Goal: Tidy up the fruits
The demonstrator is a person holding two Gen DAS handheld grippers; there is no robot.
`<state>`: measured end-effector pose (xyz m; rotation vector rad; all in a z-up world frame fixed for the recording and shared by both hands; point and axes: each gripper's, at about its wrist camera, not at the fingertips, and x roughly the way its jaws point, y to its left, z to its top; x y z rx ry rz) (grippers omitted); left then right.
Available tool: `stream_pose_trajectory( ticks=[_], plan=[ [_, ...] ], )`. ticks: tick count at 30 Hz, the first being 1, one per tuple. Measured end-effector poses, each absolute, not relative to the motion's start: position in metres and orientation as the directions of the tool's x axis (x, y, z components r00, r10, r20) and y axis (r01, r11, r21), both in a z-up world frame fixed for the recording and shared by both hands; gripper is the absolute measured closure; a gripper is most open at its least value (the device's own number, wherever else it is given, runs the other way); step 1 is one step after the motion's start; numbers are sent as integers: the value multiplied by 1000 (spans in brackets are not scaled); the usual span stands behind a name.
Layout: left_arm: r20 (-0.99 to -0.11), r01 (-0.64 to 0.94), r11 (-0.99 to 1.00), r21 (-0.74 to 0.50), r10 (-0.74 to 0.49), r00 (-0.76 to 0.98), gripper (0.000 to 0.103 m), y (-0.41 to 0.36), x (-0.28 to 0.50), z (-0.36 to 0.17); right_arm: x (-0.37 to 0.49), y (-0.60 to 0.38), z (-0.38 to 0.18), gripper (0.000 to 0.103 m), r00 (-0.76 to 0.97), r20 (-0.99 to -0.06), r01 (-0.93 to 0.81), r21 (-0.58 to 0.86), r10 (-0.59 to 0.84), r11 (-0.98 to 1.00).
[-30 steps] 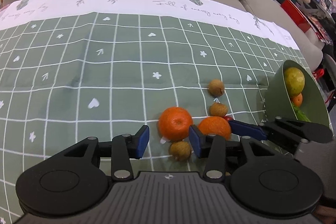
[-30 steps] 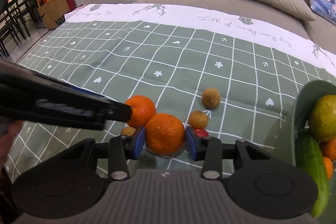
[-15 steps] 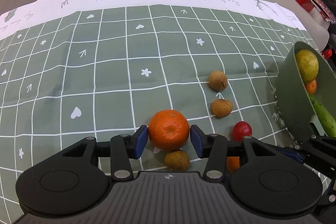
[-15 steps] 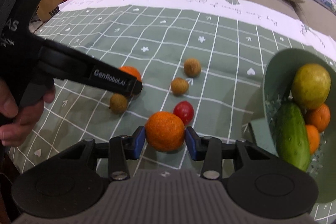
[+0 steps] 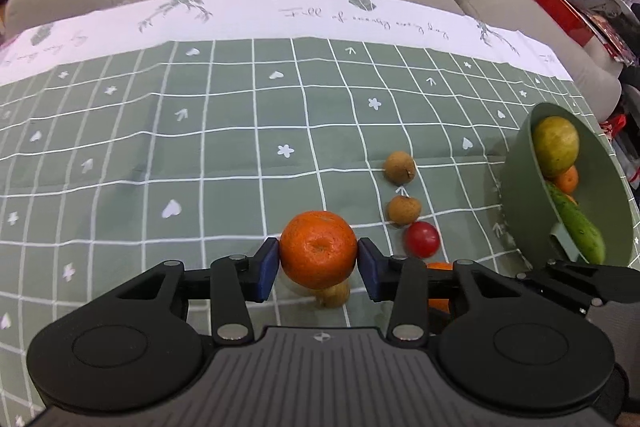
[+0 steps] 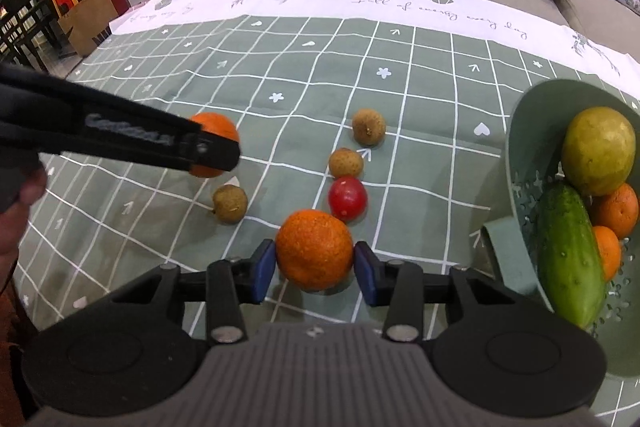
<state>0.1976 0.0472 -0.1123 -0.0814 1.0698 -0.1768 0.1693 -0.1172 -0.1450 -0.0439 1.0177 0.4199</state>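
**Both grippers loaded with oranges; left one just closed**

The left gripper [image 5: 318, 259] jaws are closing, pads now against the sides of an orange [image 5: 318, 249]; half a second ago they stood slightly off it. The fruit looks lifted clear of the cloth, with a longan [image 5: 334, 294] showing beneath it. The right gripper [image 6: 315, 263] is clamped on a second orange [image 6: 315, 249], grip unchanged, carried nearer the green colander [image 6: 520, 155] than a second ago. Loose on the checked tablecloth [image 6: 280, 67]: three longans and a red cherry tomato [image 6: 347, 197]. The colander holds a cucumber [image 6: 570, 255], a guava-like fruit and small oranges. Judgement: both oranges go in next; small fruits remain.
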Motion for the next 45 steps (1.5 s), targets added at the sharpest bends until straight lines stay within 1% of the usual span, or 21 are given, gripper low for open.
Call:
stream_pose_trajectory(
  ticks=[6, 13, 19, 25, 28, 31, 33, 36, 39, 45],
  plan=[
    [-858, 82, 983, -162, -182, 481, 56, 44, 173, -87, 150, -126, -117, 64, 474, -807, -392, 164, 352, 905],
    [-835, 120, 967, -225, -255, 488, 56, 25, 156, -60, 126, -158, -78, 64, 500, -779, -400, 181, 379, 899],
    [-813, 200, 940, -277, -340, 473, 56, -9, 151, -42, 113, -200, -56, 64, 529, -770, -366, 171, 356, 915],
    [-796, 304, 899, -314, -424, 432, 56, -56, 153, -32, 110, -252, -46, 64, 553, -778, -322, 131, 299, 938],
    [-793, 377, 874, -307, -454, 407, 56, -83, 157, -29, 114, -276, -45, 64, 549, -790, -326, 100, 274, 940],
    [-799, 444, 843, -304, -480, 364, 56, -110, 163, -30, 125, -300, -47, 64, 531, -800, -347, 99, 282, 933],
    [-806, 478, 829, -288, -480, 346, 56, -124, 165, -30, 135, -312, -49, 64, 513, -813, -374, 77, 275, 924],
    [-825, 535, 812, -233, -456, 334, 56, -146, 168, -33, 151, -321, -52, 64, 491, -833, -431, 22, 255, 902],
    [-844, 586, 788, -190, -436, 313, 56, -163, 171, -41, 171, -328, -59, 64, 454, -852, -483, 9, 260, 876],
    [-895, 629, 760, -162, -381, 230, 56, -186, 187, -66, 197, -326, -79, 64, 370, -896, -598, -28, 245, 801]
  ],
)
